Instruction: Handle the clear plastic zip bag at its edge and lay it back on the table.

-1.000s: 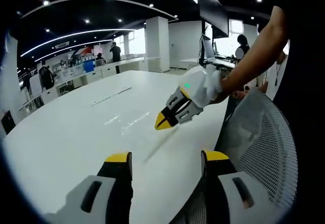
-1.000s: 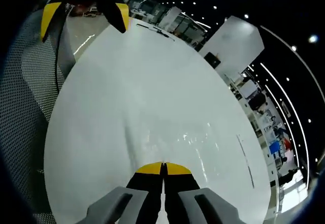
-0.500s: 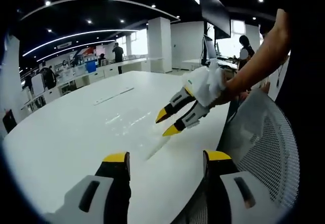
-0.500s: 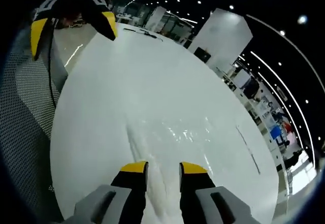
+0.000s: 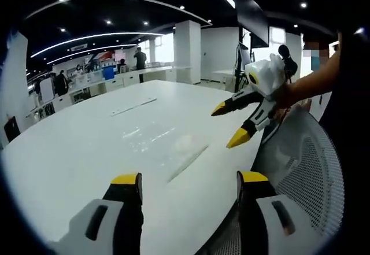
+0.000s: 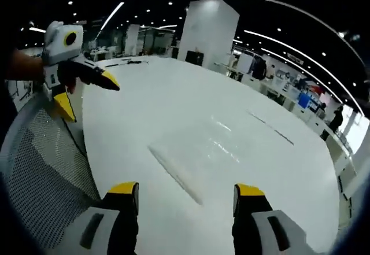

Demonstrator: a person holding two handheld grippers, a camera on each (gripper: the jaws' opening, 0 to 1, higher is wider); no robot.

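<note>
Clear zip bag [image 6: 193,151], flat on the table [image 6: 277,168] ahead of both wide-open, empty claws: judged light, limp, slippery; best pinched at its stiffer near edge.

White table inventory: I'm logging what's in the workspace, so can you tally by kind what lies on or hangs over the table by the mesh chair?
Clear plastic zip bag, lying flat on the glossy white table: 1
Yellow-tipped claws, the left claw and the right claw, both open and empty: 2
Grey mesh chair: 1
Total: 4
</note>
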